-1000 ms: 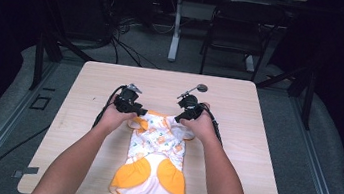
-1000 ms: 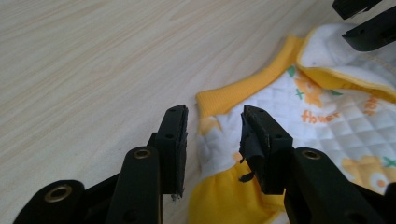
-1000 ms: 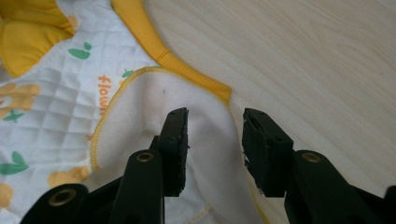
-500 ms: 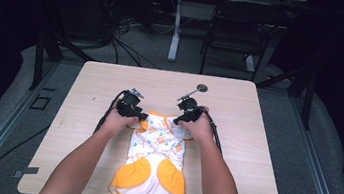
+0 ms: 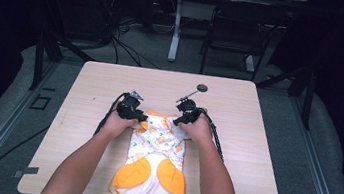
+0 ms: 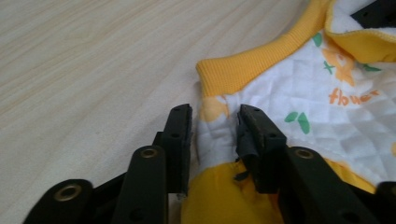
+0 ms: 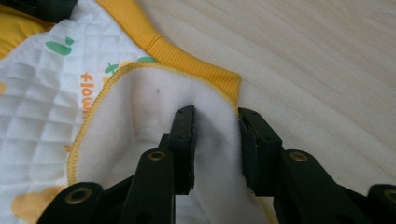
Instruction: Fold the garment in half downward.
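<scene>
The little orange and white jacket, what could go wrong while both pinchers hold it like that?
The left gripper pinches only a small fold near the jacket cuff, so the cloth could slip out if pulled. The right gripper grips soft fleece lining at the opening edge, which might stretch or slide free. Uneven pulls could drag the jacket crooked across the table.

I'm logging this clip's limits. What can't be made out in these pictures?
- High view: the jaws of the left gripper and right gripper, hidden by hands and too small.
- Left gripper view: the orange print on the white quilted garment with yellow ribbed trim is cut off by a folded yellow edge.
- High view: the small dark round object is too small to identify.
</scene>
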